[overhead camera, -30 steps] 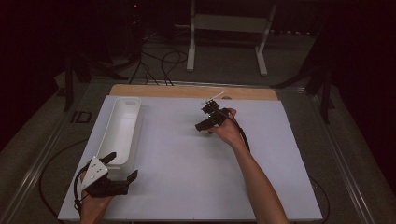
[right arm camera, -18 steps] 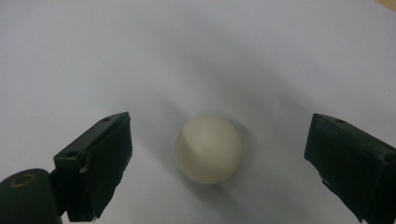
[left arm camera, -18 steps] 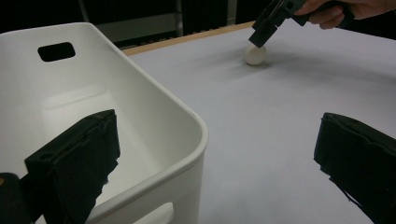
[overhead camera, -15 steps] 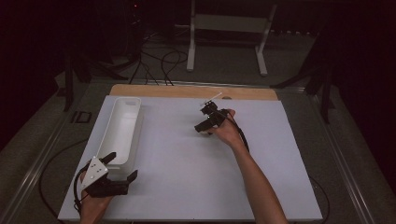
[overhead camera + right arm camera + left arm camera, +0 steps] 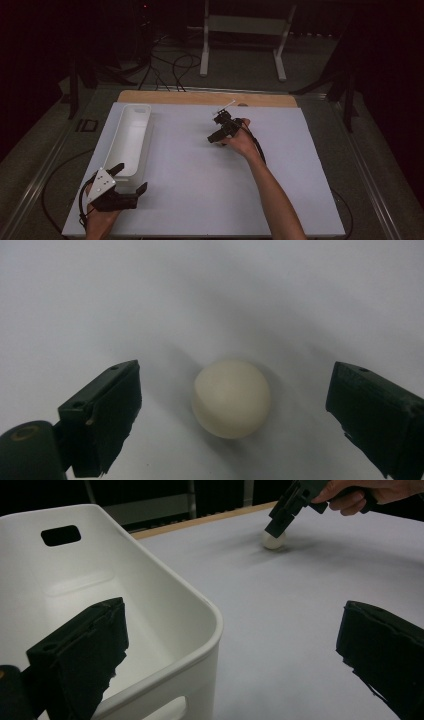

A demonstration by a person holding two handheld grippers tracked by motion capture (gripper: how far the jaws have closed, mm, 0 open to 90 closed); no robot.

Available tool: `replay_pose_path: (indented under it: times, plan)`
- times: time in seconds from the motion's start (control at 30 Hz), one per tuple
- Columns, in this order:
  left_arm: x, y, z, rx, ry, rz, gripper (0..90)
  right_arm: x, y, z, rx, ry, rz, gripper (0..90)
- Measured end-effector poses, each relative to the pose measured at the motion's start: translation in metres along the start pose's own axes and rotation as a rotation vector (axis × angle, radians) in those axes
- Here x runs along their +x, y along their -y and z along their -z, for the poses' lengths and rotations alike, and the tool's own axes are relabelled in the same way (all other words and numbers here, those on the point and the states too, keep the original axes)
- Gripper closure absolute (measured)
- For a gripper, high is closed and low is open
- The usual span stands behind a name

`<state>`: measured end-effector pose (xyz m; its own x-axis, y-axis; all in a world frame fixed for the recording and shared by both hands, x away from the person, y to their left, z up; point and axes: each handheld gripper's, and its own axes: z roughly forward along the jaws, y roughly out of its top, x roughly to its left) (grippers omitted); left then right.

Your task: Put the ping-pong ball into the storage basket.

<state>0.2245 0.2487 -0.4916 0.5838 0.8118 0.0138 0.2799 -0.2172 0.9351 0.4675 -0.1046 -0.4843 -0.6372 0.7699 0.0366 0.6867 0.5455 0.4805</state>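
While our right gripper sits just right of centre in the high view, angled down toward the white table, its own view shows a small cream ball resting on that white surface in the middle of the frame. Our jaws stand wide apart on either side of the ball, one at the lower left and one at the lower right, and neither touches it. From the left gripper view we see the same ball at the upper middle of the frame, with the right gripper tipped down right above it; whether it touches the ball there we cannot tell. The right hand holds the gripper from behind.

Our left gripper lies at the lower left of the high view, held by the left hand, with its grey plate on top. Its jaws are spread wide and grip nothing. One jaw, in the left gripper view, shows in front of the near corner of the long white bin, the other over bare table at the lower right. The bin runs along the left side of the table in the high view, and what we see of its inside is bare.
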Motion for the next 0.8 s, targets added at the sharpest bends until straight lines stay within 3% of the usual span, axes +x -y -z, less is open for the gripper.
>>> replay_pose_path:
  times: [0.33,0.8]
  plan:
    - [0.0,0.0,0.0001,0.0,0.0,0.0,0.9,0.0013,-0.0001,-0.0026,0.007,0.004,-0.005,10.9]
    - [0.0001,0.0,0.0001,0.0,0.0,0.0,0.9,0.001,0.0005,-0.0076,0.045,0.024,-0.013,30.8]
